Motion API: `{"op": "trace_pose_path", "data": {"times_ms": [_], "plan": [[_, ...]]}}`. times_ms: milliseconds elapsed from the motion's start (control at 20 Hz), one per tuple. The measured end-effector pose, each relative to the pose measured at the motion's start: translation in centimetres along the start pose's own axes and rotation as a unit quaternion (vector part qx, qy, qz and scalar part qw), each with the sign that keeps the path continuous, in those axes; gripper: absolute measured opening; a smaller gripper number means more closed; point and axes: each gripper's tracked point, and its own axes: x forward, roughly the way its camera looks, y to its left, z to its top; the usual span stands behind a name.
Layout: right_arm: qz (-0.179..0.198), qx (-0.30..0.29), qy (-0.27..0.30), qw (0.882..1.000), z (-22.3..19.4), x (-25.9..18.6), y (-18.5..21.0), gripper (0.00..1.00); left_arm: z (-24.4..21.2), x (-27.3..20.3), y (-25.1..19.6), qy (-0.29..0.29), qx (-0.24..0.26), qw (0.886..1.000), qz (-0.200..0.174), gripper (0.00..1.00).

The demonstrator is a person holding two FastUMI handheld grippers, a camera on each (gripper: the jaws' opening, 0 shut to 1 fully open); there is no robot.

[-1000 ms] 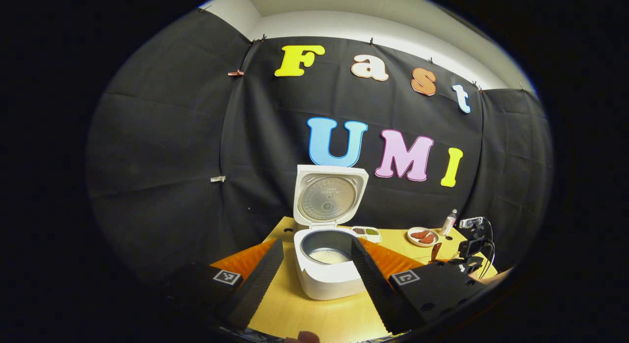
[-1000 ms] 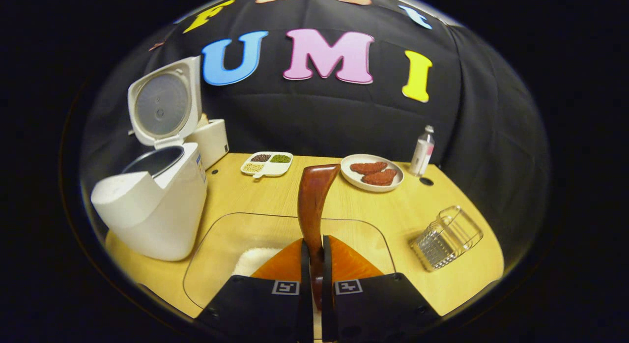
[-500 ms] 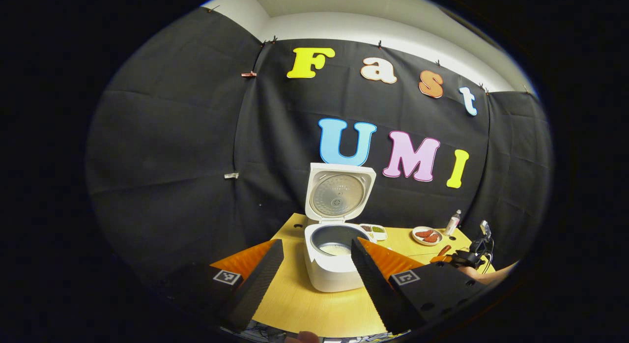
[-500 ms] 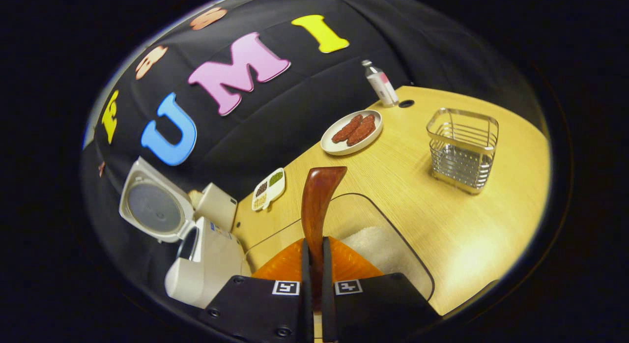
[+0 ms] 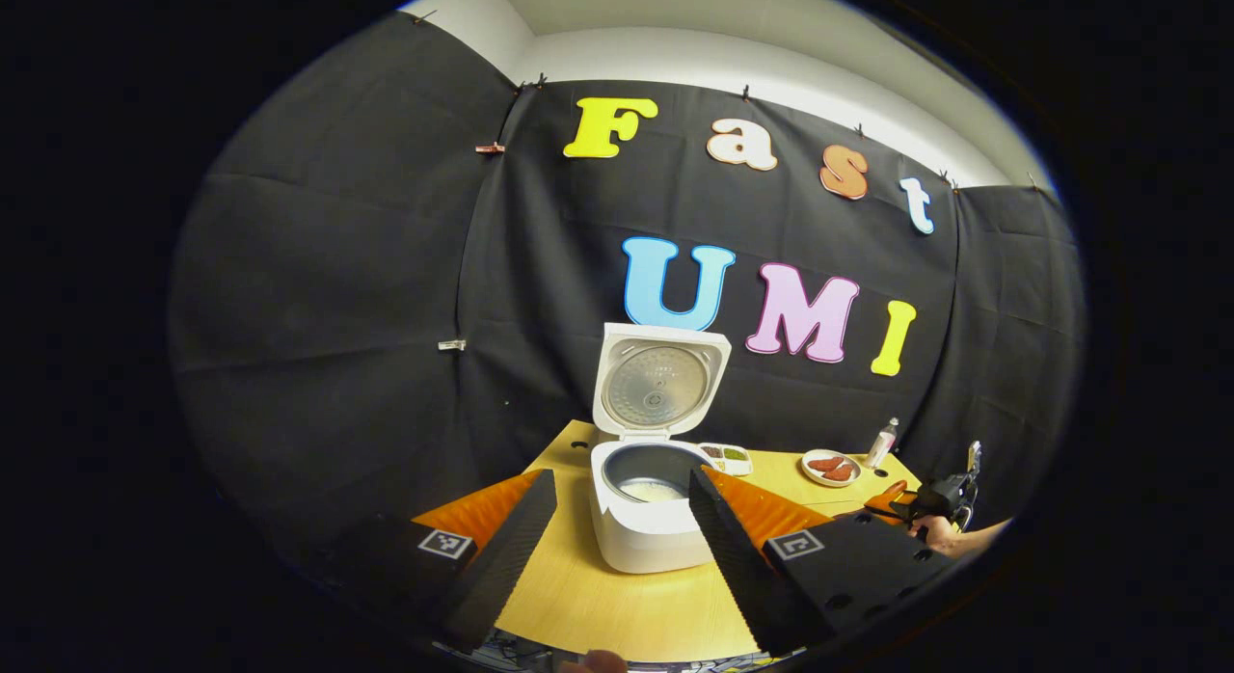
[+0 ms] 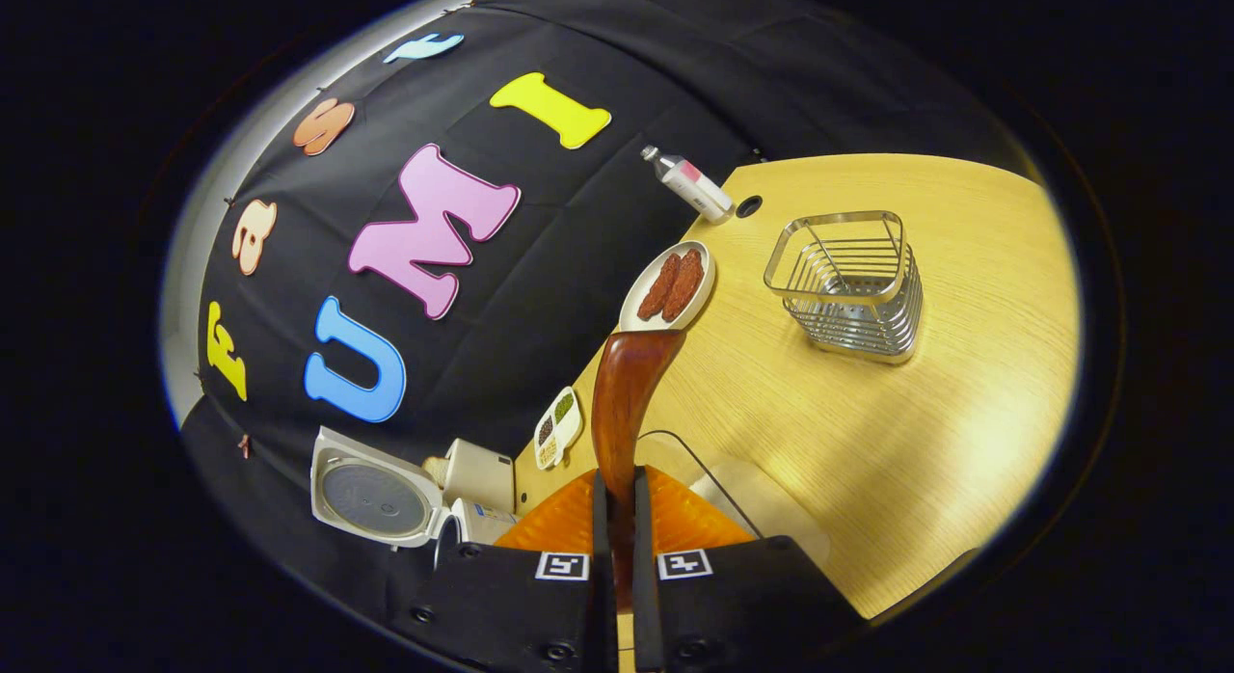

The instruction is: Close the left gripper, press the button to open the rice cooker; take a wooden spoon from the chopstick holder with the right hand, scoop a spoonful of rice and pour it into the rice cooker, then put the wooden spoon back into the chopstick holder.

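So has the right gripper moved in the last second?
Yes. The right gripper, shut on the wooden spoon, has rolled and swung toward the chopstick holder; the table now looks tilted.

White rice cooker [image 5: 648,538], its raised lid [image 5: 660,379] lined in silvery metal and its inner pot [image 5: 648,471] dark grey with pale white rice at the bottom, ahead of the left gripper's fingers. Table [image 6: 925,403] of light yellow wood grain. Wooden spoon [image 6: 625,403], glossy reddish brown, straight ahead in the right gripper view. Chopstick holder [image 6: 848,282], silver wire, forward and to the right. White plate [image 6: 667,287] bearing reddish-brown pieces. White divided dish [image 6: 558,427] with green, dark brown and pale contents. Clear bottle [image 6: 689,183] with a white and pink label.
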Motion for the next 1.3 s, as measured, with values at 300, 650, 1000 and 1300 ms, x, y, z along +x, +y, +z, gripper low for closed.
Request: {"op": "trace_pose_path", "data": {"times_ms": [300,650,1000,1300], "plan": [[0.018,0.008,-0.002,1.0,1.7,-1.4,2.1,0.11,-0.1,0.1,-0.4,-0.003,0.001,1.0,-0.009,0.95],[0.08,0.036,0.001,0.996,2.7,-3.1,9.5,0.11,-0.3,-0.1,-0.3,-0.008,-0.002,1.0,-0.012,0.95],[0.138,0.051,0.019,0.989,-1.2,-3.3,19.3,0.11,-1.5,-0.6,0.1,0.001,-0.013,1.0,-0.012,0.95],[0.161,0.039,0.049,0.985,-7.1,-1.2,26.0,0.11,-2.6,-1.0,1.6,0.007,-0.02,1.0,-0.006,0.95]]}}
